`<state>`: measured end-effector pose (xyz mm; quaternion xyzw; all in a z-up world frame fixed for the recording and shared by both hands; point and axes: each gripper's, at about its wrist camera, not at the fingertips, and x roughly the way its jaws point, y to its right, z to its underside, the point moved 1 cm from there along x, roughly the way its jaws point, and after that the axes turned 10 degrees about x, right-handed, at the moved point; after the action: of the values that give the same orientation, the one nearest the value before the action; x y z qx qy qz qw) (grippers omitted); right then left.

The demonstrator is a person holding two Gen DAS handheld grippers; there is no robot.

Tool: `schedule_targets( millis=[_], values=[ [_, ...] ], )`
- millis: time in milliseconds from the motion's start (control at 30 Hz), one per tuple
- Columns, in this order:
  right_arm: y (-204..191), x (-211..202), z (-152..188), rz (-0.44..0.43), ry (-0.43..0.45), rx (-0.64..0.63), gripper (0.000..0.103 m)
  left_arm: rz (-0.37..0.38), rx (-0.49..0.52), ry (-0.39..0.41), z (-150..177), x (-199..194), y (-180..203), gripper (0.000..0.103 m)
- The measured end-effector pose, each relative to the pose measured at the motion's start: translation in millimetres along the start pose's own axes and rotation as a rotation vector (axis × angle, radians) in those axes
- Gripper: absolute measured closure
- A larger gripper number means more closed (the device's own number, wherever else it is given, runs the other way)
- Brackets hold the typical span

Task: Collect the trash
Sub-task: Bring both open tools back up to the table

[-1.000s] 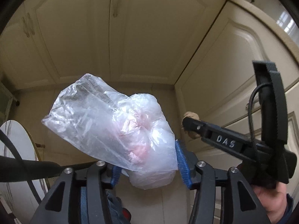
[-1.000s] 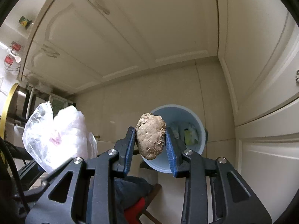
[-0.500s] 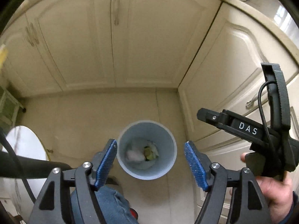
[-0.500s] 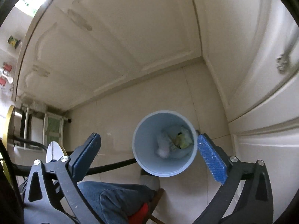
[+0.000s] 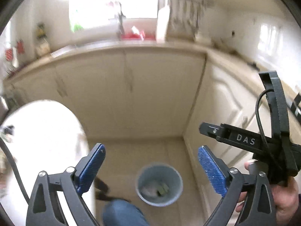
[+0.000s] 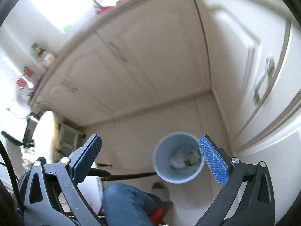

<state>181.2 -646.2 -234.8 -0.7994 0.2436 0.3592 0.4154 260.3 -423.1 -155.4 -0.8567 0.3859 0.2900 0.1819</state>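
A pale blue trash bin (image 5: pixel 159 185) (image 6: pixel 178 163) stands on the tiled floor in the cabinet corner, far below both grippers. Inside it lie a whitish plastic bag (image 6: pixel 177 161) and a greenish wrapper (image 6: pixel 192 159). My left gripper (image 5: pixel 151 166) hangs high above the bin, its jaws still opening, with nothing between the blue pads (image 5: pixel 211 171). My right gripper (image 6: pixel 149 157) is wide open and empty, its right pad (image 6: pixel 213 163) overlapping the bin's rim in the picture. In the left wrist view the right gripper's black body (image 5: pixel 263 143) shows at the right, held by a hand (image 5: pixel 284 201).
Cream cabinet doors (image 5: pixel 128 94) line the back and the right side, under a countertop with a sink and red items (image 5: pixel 133 34). A white round table (image 5: pixel 43 143) (image 6: pixel 45 133) sits at the left. The person's jeans-clad knee (image 6: pixel 128 205) is below the grippers.
The left gripper let go of the plastic bag and the right let go of the brown lump; both dropped into the bin. Both grippers opened wide and rose, the bin shrinking below.
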Motion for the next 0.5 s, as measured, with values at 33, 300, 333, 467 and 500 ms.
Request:
schedule_targets(
  millis=[33,300,333,467,500],
  values=[
    [-11.7,-12.0,-0.3,-0.018,0.019,-0.018,0.0,-0.027,0.0,0.027,0.5,-13.5,-4.0,0.002],
    [-128.7,-67.1,30.6,-0.17,0.092,-0.209,0.0,-0.255,-0.094,0.137,32.6,-114.0,-55.2,0.001],
    [-137.2,-69.7,34.6,-0.182,0.093,-0.221,0.0,-0.271,-0.109,0.142,37.2,-123.1,-59.6,0.001],
    [-191.6,-79.3,65.8,-0.234,0.085,-0.315,0.0,-0.354,-0.178,0.151,69.8,-164.1,-78.3,0.001],
    [-202.9,-80.9,73.6,-0.244,0.086,-0.338,0.0,-0.374,-0.197,0.147,77.8,-173.7,-80.9,0.001]
  ],
)
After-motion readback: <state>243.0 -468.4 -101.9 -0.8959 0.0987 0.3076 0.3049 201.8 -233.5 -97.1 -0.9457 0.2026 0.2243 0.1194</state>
